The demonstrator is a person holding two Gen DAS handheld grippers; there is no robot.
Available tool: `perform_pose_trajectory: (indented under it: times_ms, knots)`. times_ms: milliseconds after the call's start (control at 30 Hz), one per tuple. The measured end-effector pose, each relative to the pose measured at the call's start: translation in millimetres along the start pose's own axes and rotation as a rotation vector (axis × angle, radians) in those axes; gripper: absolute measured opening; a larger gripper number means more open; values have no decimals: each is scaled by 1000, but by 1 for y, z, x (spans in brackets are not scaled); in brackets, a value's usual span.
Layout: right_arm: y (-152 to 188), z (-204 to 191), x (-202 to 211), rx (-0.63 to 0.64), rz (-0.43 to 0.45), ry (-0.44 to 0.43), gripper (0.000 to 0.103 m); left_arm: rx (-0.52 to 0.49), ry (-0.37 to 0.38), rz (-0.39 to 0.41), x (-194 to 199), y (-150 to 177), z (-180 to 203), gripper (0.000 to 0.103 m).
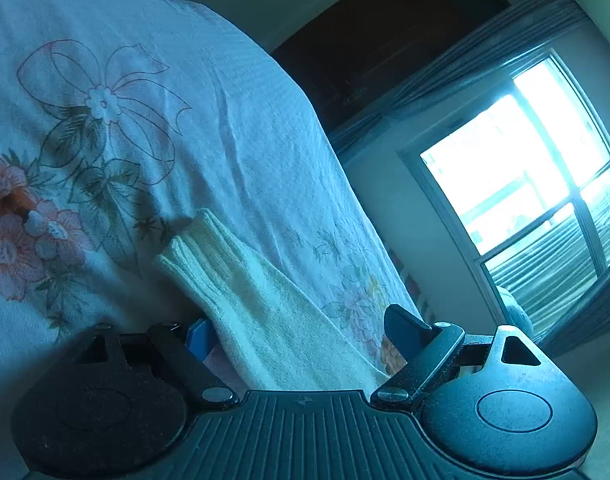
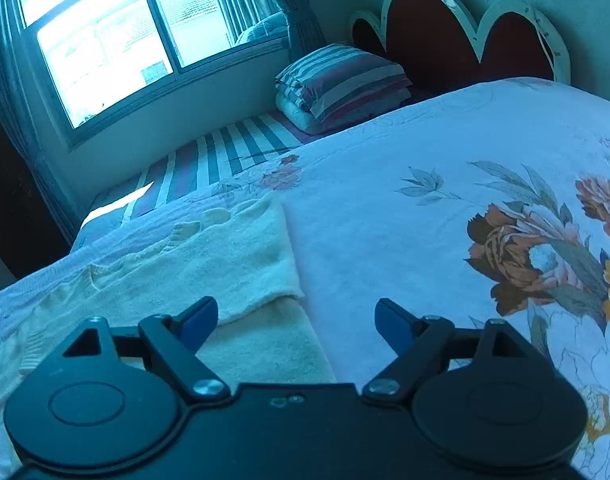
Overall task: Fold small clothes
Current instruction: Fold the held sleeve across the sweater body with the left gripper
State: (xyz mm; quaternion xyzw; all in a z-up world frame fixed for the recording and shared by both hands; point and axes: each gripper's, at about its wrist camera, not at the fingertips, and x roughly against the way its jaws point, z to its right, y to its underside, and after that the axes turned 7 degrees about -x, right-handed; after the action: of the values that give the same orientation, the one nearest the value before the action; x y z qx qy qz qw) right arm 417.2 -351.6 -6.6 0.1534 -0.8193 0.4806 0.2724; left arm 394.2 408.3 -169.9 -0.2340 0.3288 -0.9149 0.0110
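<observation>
- The left gripper (image 1: 301,334) has its jaws spread wide, one blue finger (image 1: 199,338) on each side of a cream knit sleeve (image 1: 241,284). The pads do not press on the cloth.
- The sleeve runs from between the left jaws up and away to its ribbed cuff (image 1: 197,240), which lies flat on the bedspread (image 1: 233,112).
- The bedspread is white with outlined flowers (image 1: 101,104) and pink blooms (image 1: 13,240) on the camera's left.
- Behind the bed's far edge in the left view stand a bright window (image 1: 521,176), a grey curtain (image 1: 485,40) and a dark cupboard (image 1: 385,40).
- The right gripper (image 2: 296,320) is also open, jaws well apart, holding nothing. It hangs low over the bed.
- The cream sweater (image 2: 225,264) lies flat on the bedspread (image 2: 405,220), at the camera's left half of the right view. One part is folded over another, giving a straight edge that runs toward the right gripper.
- The right gripper's left finger (image 2: 199,322) is over the sweater; its right finger (image 2: 393,322) is over bare bedspread.
- A large brown and orange flower print (image 2: 517,256) lies on the camera's right, well apart from the sweater.
- Beyond the bedspread a striped sheet (image 2: 225,152) shows, with a folded striped quilt (image 2: 345,84) near the scalloped headboard (image 2: 465,40).
- A window (image 2: 113,40) sits on the wall at the camera's upper left.
</observation>
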Motion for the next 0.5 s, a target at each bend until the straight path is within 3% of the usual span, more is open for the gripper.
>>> perform_pose_trajectory:
  times_ms: [33,67,100,167,233,300,500]
  knots:
    - [0,0,2,-15,3,7,80,-7,-1,1,-2,-1,0,80]
    - [1,1,4,-25,8,19,80,-18,-14,-6,-7,-1,0,58]
    - [2,1,5,-27,10,28,76,-17,-31,-22,-12,-2,-4,48]
    - [2,1,7,-25,10,38,73,11,-55,-34,-19,-2,-16,6]
    - [3,1,6,-17,9,43,68,44,-38,-33,-20,0,-29,4]
    - [4,0,3,2,-3,48,55,-8,-49,-29,-19,1,-22,3]
    - [6,1,-9,50,-25,49,52,-155,-7,21,-7,7,38,3]
